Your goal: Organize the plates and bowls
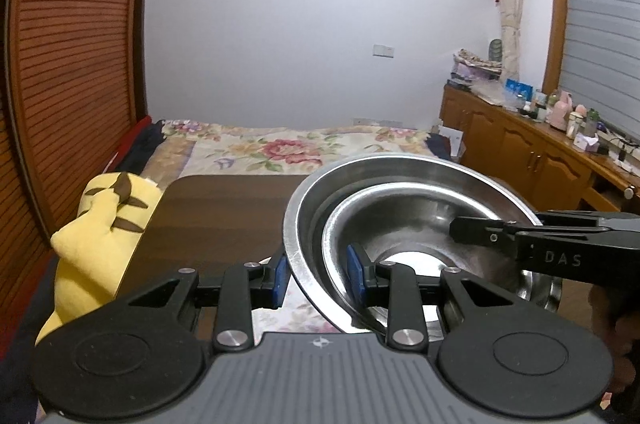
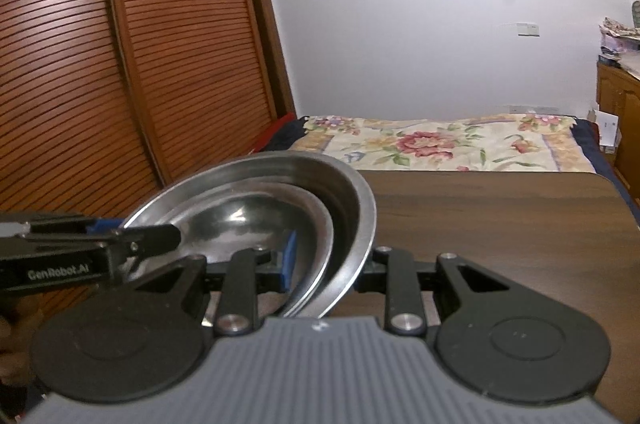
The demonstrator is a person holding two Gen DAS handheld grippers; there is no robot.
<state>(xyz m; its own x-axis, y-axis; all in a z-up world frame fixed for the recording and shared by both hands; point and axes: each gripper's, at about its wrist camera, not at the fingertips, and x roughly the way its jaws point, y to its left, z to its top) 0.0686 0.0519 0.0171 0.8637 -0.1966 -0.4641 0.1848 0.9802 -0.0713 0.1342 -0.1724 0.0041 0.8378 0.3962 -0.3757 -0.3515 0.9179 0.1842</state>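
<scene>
— Brown louvred doors (image 2: 80, 64) take up the left wall. Next in size?

— Bed (image 2: 440, 144), floral cover, along the far wall. The dark wood bench (image 2: 500, 216) stands in front of it, with a yellow plush toy (image 1: 100, 224) just beside its left edge.

— Task items?

— Two steel bowls, nested. The outer bowl (image 1: 400, 166) carries the inner bowl (image 1: 408, 220). The inner one sits off-centre, shifted toward the near rim. Both are tilted, open side facing the cameras. They are at the near edge of the bench, between the two handheld tools. I cannot tell whether the base touches the bench.

— Left tongs (image 1: 318, 274)?

— Pinching the stacked walls on the left side of the pair. One blue pad (image 1: 280, 274) is against the outside of the outer bowl. The other is inside the inner bowl, so both rims sit between them.

— Right tongs (image 2: 332, 262)?

— Same grip on the opposite side. One blue pad (image 2: 289, 260) presses the inner bowl's inside wall. The other finger is behind the outer bowl, its pad hidden. The jaws are closed down to the thickness of the two walls.

— Contact between the tools?

— They are apart, with the bowls spanning the gap.
</scene>
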